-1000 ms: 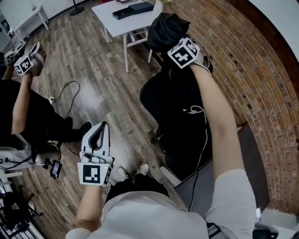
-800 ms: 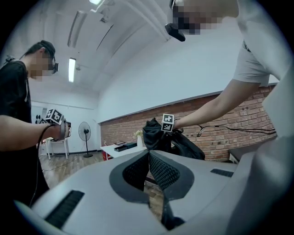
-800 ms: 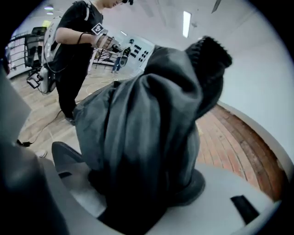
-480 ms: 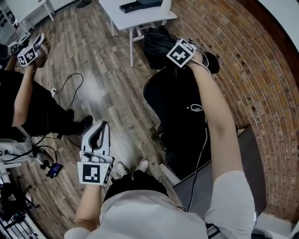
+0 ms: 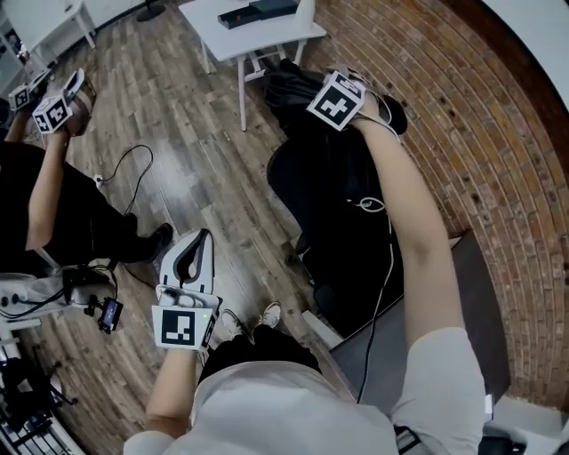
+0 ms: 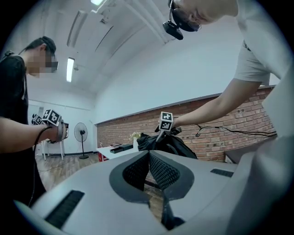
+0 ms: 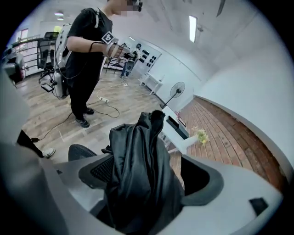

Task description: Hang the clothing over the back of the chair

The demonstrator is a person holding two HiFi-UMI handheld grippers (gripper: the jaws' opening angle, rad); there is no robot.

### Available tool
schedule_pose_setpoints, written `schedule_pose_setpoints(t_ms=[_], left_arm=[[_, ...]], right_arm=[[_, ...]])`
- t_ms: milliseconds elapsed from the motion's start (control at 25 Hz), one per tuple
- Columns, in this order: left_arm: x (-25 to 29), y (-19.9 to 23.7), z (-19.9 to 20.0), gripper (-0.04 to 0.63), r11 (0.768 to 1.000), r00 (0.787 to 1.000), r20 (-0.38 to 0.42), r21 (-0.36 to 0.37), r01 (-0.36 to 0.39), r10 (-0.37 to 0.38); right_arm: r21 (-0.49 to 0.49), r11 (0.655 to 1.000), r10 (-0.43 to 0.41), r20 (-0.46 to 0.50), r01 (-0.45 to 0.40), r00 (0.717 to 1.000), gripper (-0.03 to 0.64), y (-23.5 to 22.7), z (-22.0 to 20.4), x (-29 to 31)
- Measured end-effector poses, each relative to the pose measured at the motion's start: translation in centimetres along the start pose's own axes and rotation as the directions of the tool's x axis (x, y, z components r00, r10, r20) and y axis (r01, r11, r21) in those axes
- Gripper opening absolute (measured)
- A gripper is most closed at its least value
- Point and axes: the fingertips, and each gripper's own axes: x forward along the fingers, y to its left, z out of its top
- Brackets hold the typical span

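Observation:
The black jacket (image 5: 298, 89) is bunched over the top of the black chair (image 5: 307, 191), near the white table. My right gripper (image 5: 324, 93) reaches down onto it. In the right gripper view the jacket (image 7: 138, 170) rises in a fold between the jaws of the right gripper (image 7: 151, 174). The jaws are opening; the right pad (image 7: 202, 172) stands off the cloth. My left gripper (image 5: 191, 247) hangs over the wood floor, away from the chair, shut with nothing in it. In the left gripper view its pads (image 6: 158, 170) meet, with the jacket (image 6: 161, 142) far ahead.
A white table (image 5: 267, 40) with a dark box (image 5: 258, 11) stands just beyond the chair. Another person (image 5: 44, 204) holding grippers (image 5: 49, 111) stands at the left, with a cable (image 5: 124, 178) on the floor. Brick surface (image 5: 462, 133) runs along the right; a grey pad (image 5: 444, 338) lies beside my legs.
My right gripper has moved a little down and left, and the jacket bundle has sunk lower on the chair back. The left gripper has stayed in place.

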Motion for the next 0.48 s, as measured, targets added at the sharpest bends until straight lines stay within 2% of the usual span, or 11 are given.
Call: schedule_pose_setpoints(t_ms=[200,320,480], left_arm=[[-0.4,0.1,-0.1,0.025,1.000,1.000,0.005,-0.005,0.009,-0.009],[-0.7,0.0,0.0,0.025,1.000,1.000,0.006,-0.006,0.018,-0.018],[-1.1,0.0,0.4,0.025,0.999,0.999,0.020,-0.005,0.032,-0.031]], right_arm=[[0.105,0.995,-0.006,0.108,-0.005,0.994,0.443,-1.2,2.0,-2.3],[0.103,0.994,-0.055,0.084,0.046,0.995,0.443,-2.0,2.2,-3.5],[0.101,0.992,-0.076,0.055,0.070,0.996,0.442,-1.5,1.6,-4.2]])
